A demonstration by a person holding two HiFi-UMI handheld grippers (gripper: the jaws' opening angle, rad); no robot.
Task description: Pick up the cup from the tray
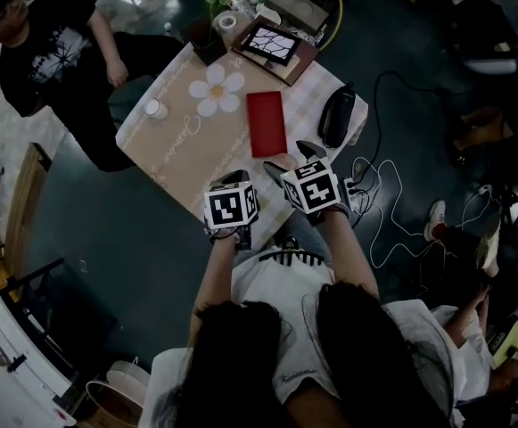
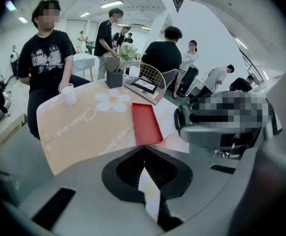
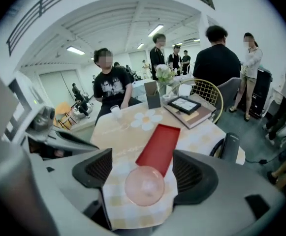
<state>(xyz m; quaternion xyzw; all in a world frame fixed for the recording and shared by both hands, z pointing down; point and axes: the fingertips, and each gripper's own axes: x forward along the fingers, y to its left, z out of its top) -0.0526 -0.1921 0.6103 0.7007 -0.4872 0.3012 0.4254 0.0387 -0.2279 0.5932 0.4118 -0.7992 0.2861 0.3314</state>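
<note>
Right fingers (image 3: 191, 173) flank the cup (image 3: 144, 186), seen end-on.

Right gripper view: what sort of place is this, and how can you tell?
Probably a large open hall or workspace: ceiling strip lights, people standing about, one clothed table bearing a red tray.

- A big, white, open work room, like an office hall.
- Long lights (image 3: 76, 49) hang on the high ceiling (image 3: 133, 18), far above the right gripper (image 3: 143, 173).
- Many people (image 3: 216, 58) stand and sit beyond it.
- Cables (image 1: 401, 194) snake over the dark floor (image 1: 107, 239) to its right.
</note>
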